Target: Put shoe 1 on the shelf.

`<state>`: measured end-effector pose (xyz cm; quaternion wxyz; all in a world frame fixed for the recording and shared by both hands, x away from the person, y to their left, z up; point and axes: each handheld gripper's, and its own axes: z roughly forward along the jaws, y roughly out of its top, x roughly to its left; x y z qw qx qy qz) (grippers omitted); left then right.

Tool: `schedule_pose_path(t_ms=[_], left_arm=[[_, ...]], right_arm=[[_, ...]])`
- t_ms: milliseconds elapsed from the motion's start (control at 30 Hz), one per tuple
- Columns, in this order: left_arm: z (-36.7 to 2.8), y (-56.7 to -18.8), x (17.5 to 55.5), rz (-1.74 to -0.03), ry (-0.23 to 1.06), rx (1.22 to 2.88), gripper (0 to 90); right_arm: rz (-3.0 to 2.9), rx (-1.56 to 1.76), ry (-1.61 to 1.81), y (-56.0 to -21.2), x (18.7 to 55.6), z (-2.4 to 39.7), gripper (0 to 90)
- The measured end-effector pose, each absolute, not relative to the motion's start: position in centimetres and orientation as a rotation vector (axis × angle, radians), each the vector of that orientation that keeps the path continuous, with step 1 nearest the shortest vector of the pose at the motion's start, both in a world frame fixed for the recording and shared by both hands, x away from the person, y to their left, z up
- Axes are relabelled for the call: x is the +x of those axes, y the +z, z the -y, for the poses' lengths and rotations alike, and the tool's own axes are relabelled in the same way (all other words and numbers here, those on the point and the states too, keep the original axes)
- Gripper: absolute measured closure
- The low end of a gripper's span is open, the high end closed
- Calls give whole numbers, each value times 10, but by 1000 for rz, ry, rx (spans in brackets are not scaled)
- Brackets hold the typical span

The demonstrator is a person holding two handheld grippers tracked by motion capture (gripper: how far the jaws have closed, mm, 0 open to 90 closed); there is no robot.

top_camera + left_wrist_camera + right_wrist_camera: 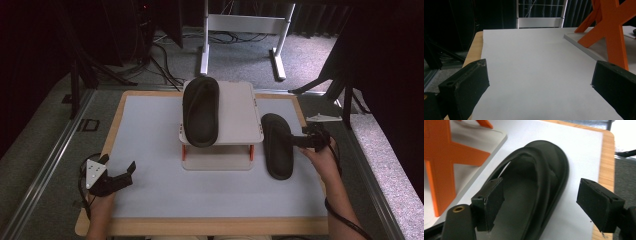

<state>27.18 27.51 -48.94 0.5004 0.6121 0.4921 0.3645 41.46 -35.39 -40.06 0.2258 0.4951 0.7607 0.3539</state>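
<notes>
A black sandal [276, 150] lies on the white mat [150, 140], just right of a small white stand [237, 115] with orange legs. A second black sandal [201, 112] rests on the stand's top, at its left side. My right gripper [296, 142] reaches in from the right to the mat sandal's outer edge. In the right gripper view, that gripper [539, 188] straddles the edge of the sandal [541, 165]. One jaw hangs over the footbed and the other stands clear outside the rim; neither presses. My left gripper [119, 164] rests at the front left, open and empty [536, 75].
The stand's orange cross leg [609, 30] rises to the right of the left gripper, and another such leg [439, 165] stands left of the right gripper. The table's wooden border [200, 226] rings the mat. A white desk frame [240, 25] and cables lie on the floor beyond.
</notes>
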Motion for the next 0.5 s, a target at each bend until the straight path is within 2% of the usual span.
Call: schedule_pose_path(t_ms=[233, 500], left_arm=[[-275, -489, 272, -1186, 878, 1480, 8], [-275, -489, 271, -1180, 873, 1481, 8]], right_arm=[[-2147, 1396, 916, -397, 428, 348, 246], [-2195, 1414, 869, -393, 445, 342, 252]])
